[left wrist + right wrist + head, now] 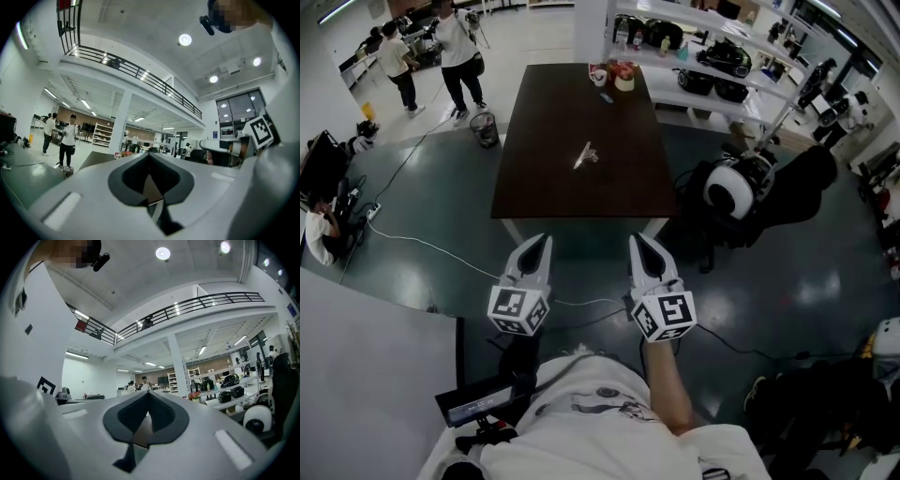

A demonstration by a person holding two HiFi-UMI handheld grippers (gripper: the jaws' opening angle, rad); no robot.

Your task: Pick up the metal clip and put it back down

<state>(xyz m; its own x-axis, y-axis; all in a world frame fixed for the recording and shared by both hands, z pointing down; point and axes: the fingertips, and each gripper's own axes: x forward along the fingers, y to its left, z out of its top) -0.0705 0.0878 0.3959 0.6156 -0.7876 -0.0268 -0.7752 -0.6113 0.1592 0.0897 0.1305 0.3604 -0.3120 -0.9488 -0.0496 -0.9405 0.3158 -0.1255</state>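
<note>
The metal clip [586,156] lies near the middle of the dark table [534,187] in the head view, well ahead of both grippers. My left gripper [542,240] hangs over the floor short of the table's near edge, jaws together with nothing between them. My right gripper [636,240] is level with it to the right, also shut and empty. In the left gripper view the closed left gripper [149,157] points toward the table's far end. In the right gripper view the closed right gripper [149,394] does the same. The clip does not show in either gripper view.
Small items [614,75] cluster at the table's far end. White shelving with helmets [712,66] stands at the back right, and a chair with a helmet [736,187] by the table's right side. Two people [431,52] stand far left. Cables [422,244] cross the floor.
</note>
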